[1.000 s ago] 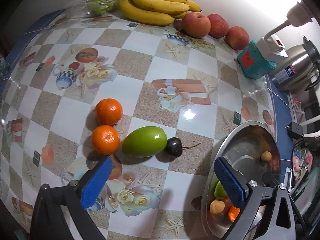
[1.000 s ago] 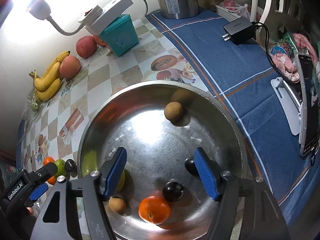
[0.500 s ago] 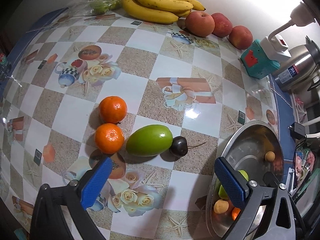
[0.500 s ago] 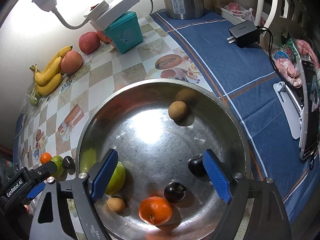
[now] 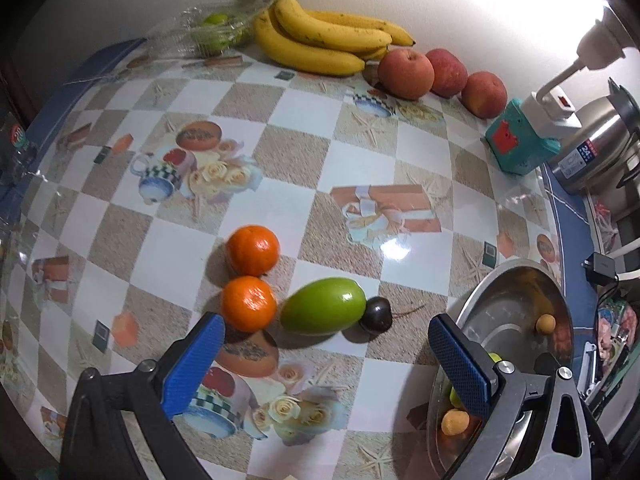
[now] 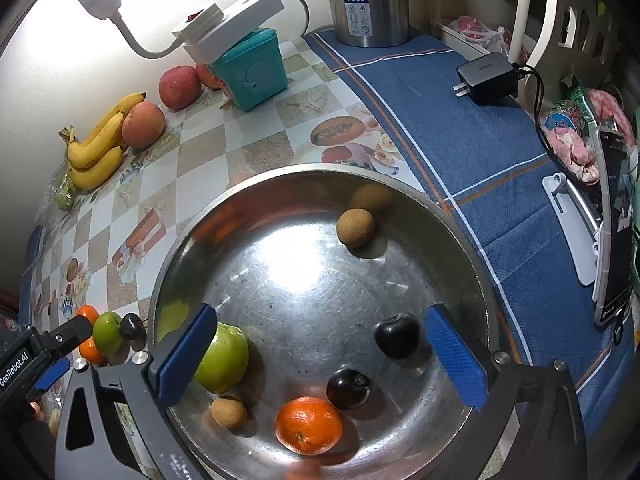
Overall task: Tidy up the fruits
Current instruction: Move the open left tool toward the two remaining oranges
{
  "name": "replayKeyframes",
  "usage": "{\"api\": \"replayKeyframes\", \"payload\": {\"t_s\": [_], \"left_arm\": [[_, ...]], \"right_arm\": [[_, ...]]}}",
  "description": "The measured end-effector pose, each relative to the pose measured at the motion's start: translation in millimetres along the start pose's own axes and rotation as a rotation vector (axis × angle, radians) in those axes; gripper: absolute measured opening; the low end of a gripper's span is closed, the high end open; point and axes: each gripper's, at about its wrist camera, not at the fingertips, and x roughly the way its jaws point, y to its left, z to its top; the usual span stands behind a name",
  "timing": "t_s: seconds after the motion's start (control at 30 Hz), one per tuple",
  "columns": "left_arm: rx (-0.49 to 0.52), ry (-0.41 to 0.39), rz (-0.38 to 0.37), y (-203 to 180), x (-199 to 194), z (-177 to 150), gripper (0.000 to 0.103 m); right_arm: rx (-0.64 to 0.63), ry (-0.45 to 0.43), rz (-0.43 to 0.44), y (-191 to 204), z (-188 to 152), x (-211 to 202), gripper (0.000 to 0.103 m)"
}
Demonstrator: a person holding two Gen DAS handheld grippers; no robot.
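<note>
Landmark: the steel bowl (image 6: 460, 220); all places are given from it.

Right gripper (image 6: 320, 354) is hanging over the bowl, jaws spread wide and pinching nothing; its jaws have just been opening. Lying inside the bowl: a dark plum (image 6: 397, 335) just inside the right pad, a second dark plum (image 6: 348, 389), an orange (image 6: 309, 425), a green fruit (image 6: 222, 358) partly behind the left pad, and two small brown fruits (image 6: 355, 227) at opposite sides.

Left gripper (image 5: 324, 364) is hovering outside the bowl on its left, jaws spread and empty; waiting there on the tablecloth (image 5: 280, 168) are two tangerines (image 5: 249, 309), a green mango (image 5: 323, 311) and a dark cherry (image 5: 375, 321) touching the mango. Bananas (image 5: 320, 40) and apples (image 5: 406, 73) are lying well beyond the bowl, along the wall.

Risks, as judged: the loose plum is sitting on a sloping steel wall, so it may roll if the right pad brushes it on withdrawal; the mango, cherry and nearer tangerine are crowding each other, so a grip on the mango may knock the cherry away; both grippers converging on the bowl could collide.

Against the earlier frames: the right jaws are standing far wider; the plum formerly between them is lying free; the left view is showing more of the wall-side fruit.
</note>
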Motion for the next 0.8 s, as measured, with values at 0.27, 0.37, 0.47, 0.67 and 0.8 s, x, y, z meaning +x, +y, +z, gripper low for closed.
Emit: {"api": "replayKeyframes", "payload": {"t_s": [0.27, 0.37, 0.47, 0.67, 0.8], "left_arm": [[0.002, -0.050, 0.044, 22.4, -8.5, 14.2, 0.103], [0.008, -0.079, 0.070, 35.1, -13.6, 22.0, 0.103], [0.027, -0.105, 0.103, 47.1, -18.0, 28.5, 0.103], [-0.019, -0.120, 0.120, 77.9, -22.3, 38.1, 0.103], [-0.064, -0.106, 0.111, 99.4, -20.5, 42.9, 0.103]], "right_arm": [[0.001, -0.013, 0.006, 4.7, 0.1, -4.2, 0.103], [-0.012, -0.028, 0.011, 11.7, 0.4, -8.0, 0.103], [-0.031, -0.038, 0.032, 22.4, -0.7, -9.8, 0.103], [-0.069, -0.039, 0.086, 52.1, -7.2, -8.8, 0.103], [-0.127, -0.037, 0.101, 81.0, -14.2, -6.6, 0.103]]}}
